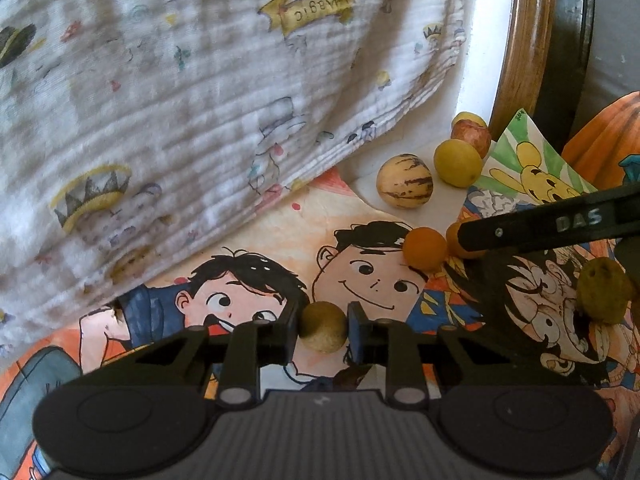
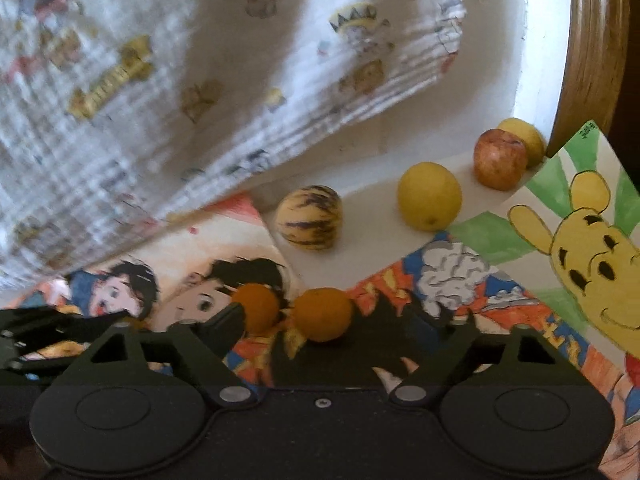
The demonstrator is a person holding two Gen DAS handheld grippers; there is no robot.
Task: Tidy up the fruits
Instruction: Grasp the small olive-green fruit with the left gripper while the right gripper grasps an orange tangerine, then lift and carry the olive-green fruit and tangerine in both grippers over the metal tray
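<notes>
**A:** So, how far along is this judged to be?

**B:** Roughly halfway, it seems. A loose row is seen at the far right on the bare white surface: a striped melon-like fruit (image 2: 309,217), a yellow lemon (image 2: 429,196), a reddish apple (image 2: 500,159) and a second yellow fruit (image 2: 522,136) tucked behind it. Those could be counted as placed.

**A:** And what's left?

**B:** Two small orange fruits (image 2: 322,314) are left nearer, on the cartoon drawings (image 1: 248,288), close together. A bumpy greenish fruit (image 1: 604,290) is seen at the right too, apart from the row.

**A:** Grippers?

**B:** The left gripper (image 1: 323,326) is clamped on a small tan round fruit (image 1: 322,327), held above the drawings. The right gripper (image 2: 344,320) is spread wide, nothing gripped, with one orange fruit just ahead of its gap. A printed cloth (image 1: 180,100) is draped at the far left.
</notes>
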